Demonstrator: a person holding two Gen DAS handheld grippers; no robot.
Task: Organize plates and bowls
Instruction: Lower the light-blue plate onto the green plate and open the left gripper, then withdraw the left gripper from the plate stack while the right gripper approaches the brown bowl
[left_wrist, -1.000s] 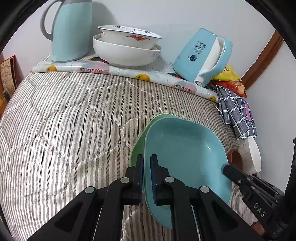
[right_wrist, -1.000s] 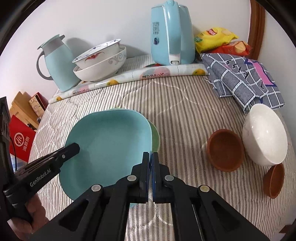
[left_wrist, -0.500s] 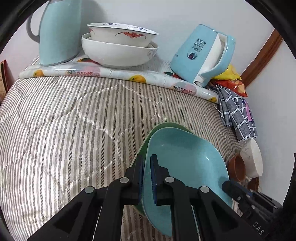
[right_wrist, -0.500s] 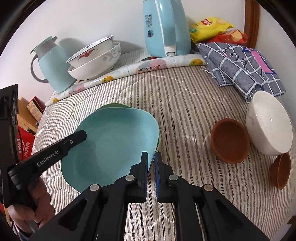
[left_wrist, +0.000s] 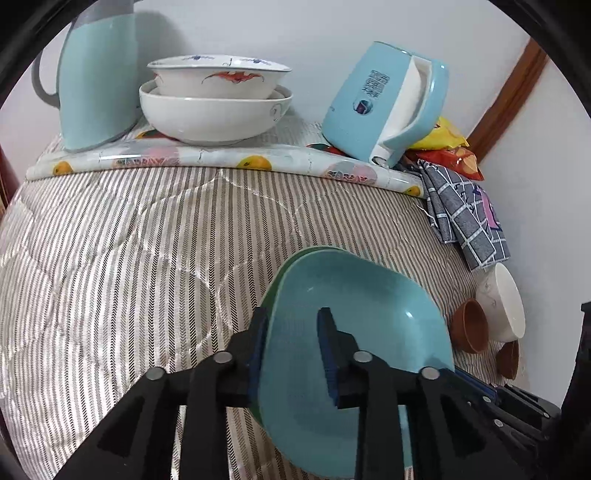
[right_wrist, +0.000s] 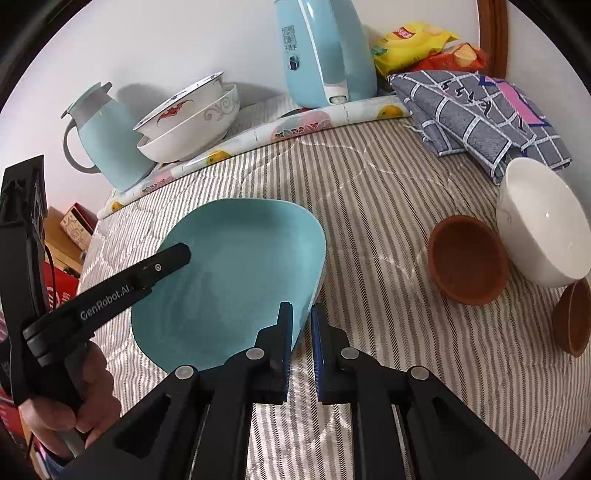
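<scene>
Left tool (left_wrist: 291, 345) stands part-open and is opening, its jaws straddling the near rim of a blue plate (left_wrist: 354, 332) without visibly pressing it. Right tool (right_wrist: 302, 334) is barely parted, the same plate's opposite rim (right_wrist: 236, 273) between its jaws; whether the pads still pinch it cannot be told. The glossy, rounded-square blue plate lies stacked on a green plate (left_wrist: 291, 267), only a sliver of which shows, on a striped quilted bed cover (left_wrist: 129, 258). Wide bare quilt lies to the left of the stack. To its right, near the bed's edge, a white bowl (right_wrist: 543, 225) touches a brown clay bowl (right_wrist: 467, 260), with a second brown bowl (right_wrist: 572, 319) beside them. Two nested white patterned bowls (left_wrist: 216, 105) sit at the back by the wall.
</scene>
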